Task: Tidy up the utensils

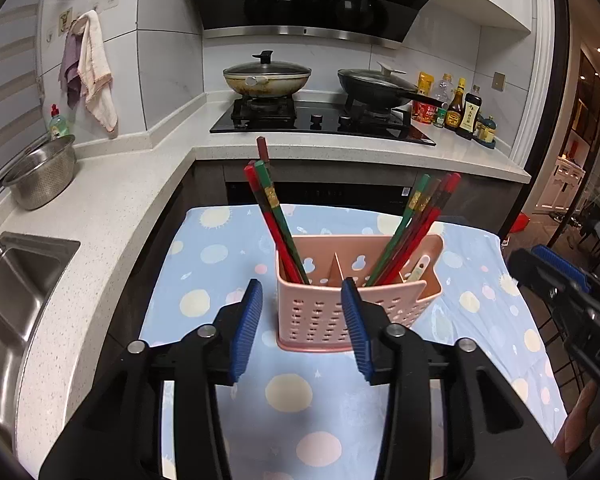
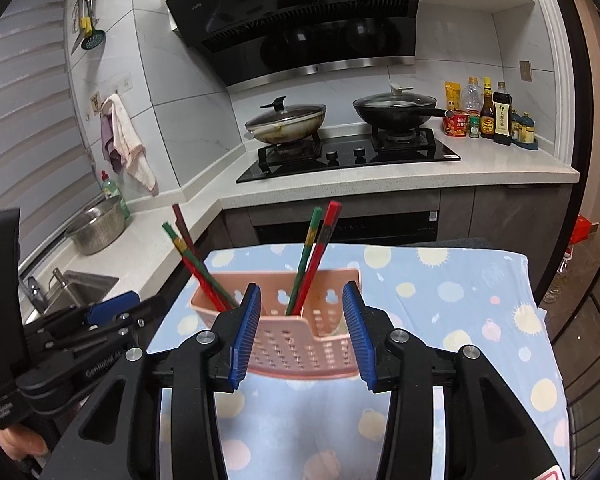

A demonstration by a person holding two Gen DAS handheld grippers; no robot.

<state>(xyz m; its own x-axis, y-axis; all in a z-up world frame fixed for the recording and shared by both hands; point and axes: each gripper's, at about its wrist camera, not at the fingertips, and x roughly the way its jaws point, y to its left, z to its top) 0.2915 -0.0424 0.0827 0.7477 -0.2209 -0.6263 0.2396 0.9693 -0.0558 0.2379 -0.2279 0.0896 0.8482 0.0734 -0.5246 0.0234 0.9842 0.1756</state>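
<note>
A pink perforated utensil holder (image 1: 324,320) (image 2: 296,340) stands on a blue dotted cloth (image 1: 292,400). One bunch of red and green chopsticks (image 1: 276,224) leans left in its left compartment. Another bunch (image 1: 412,232) leans right in the right compartment, beside a pale spoon handle (image 1: 418,272). My left gripper (image 1: 301,292) is open just in front of the holder, with nothing between its blue pads. My right gripper (image 2: 302,296) is likewise open and empty, close before the holder's front wall. The right wrist view shows both chopstick bunches (image 2: 196,268) (image 2: 312,260).
A speckled white counter (image 1: 112,208) wraps around the left, with a steel sink (image 1: 16,280) and a metal colander (image 1: 40,176). Behind are a black hob (image 1: 320,120) with two lidded pans and sauce bottles (image 1: 464,112). The cloth's right edge drops off.
</note>
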